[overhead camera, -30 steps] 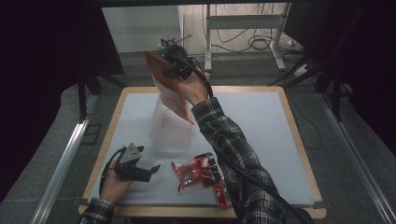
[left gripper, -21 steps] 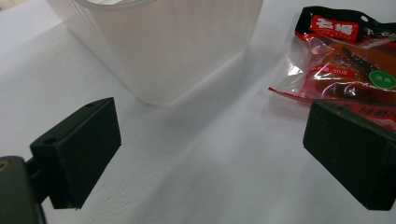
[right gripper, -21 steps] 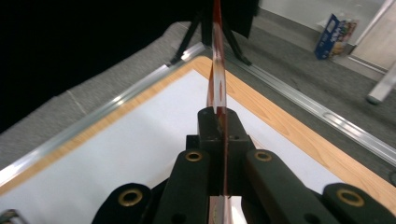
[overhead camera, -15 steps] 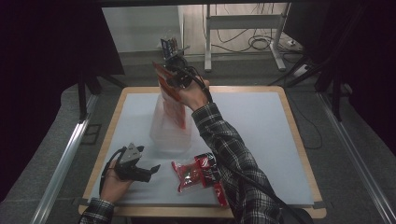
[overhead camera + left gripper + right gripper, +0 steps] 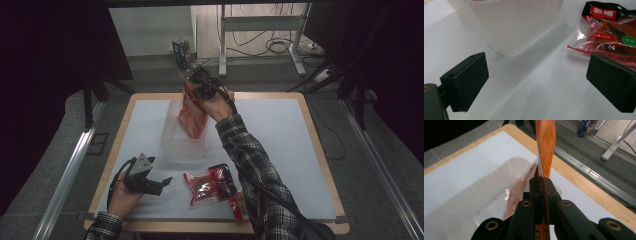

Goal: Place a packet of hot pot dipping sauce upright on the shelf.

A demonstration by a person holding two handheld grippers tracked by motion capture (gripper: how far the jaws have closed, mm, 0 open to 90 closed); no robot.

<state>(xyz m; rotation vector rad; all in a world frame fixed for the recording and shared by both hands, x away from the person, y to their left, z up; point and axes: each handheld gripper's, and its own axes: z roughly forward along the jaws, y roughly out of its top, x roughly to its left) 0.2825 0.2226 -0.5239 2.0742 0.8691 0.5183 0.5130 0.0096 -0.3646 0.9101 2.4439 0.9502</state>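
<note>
My right gripper [image 5: 196,86] is shut on the top edge of a red snack packet [image 5: 192,116], which hangs edge-on [image 5: 545,142] partly inside a clear plastic tub [image 5: 181,140] at the table's middle. In the right gripper view the tub [image 5: 474,202] lies below the jaws. At the front left my left gripper [image 5: 161,183] rests open on the white mat; between its jaws [image 5: 536,80] is bare mat. Two more red packets [image 5: 212,186] lie on the mat just right of it, and one packet [image 5: 614,32] shows past the right jaw beside the tub [image 5: 511,22].
The white mat [image 5: 280,140] covers a wood-edged table [image 5: 322,165]. Beyond the far edge are grey floor, metal table legs [image 5: 222,45], cables and a small blue box [image 5: 181,52]. Metal rails run along both sides of the table.
My right gripper has come down with the red packet, whose lower part now sits inside the tub. The left gripper has stayed where it was.
</note>
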